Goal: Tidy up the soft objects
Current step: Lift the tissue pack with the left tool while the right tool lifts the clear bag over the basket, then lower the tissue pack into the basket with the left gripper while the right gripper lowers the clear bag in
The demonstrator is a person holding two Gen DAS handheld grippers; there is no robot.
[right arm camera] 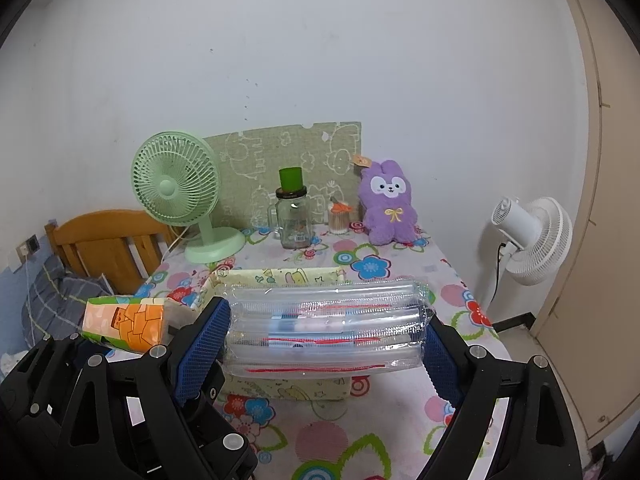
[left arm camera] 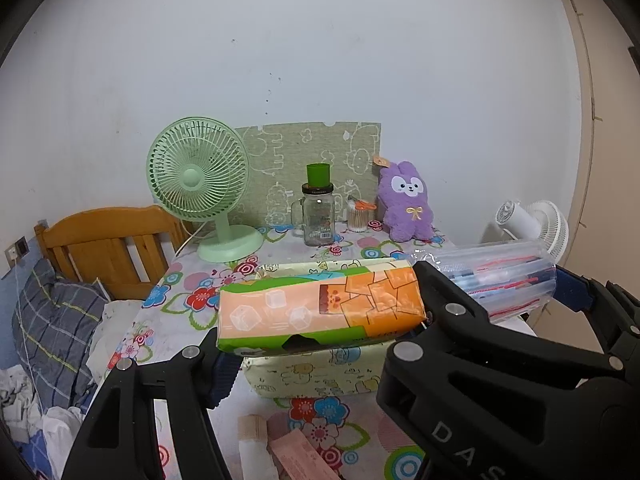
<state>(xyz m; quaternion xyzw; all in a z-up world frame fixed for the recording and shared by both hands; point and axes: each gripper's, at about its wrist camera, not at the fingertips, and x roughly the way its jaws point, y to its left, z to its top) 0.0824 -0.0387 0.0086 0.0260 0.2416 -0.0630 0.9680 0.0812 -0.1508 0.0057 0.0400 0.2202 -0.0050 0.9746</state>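
Left gripper (left arm camera: 320, 344) clamps an orange-and-green tissue pack (left arm camera: 320, 306) endwise; right gripper (right arm camera: 326, 344) clamps a clear roll of zip bags (right arm camera: 324, 334). Both hang over the yellow fabric bin (right arm camera: 280, 276), likely for dropping in. Purple plush bunny (right arm camera: 386, 204) sits beyond, by the wall.

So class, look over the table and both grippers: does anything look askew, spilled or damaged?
Nothing spilled or broken. The orange tissue pack in the left gripper is tilted, and a green cup sits upside down on the glass jar.
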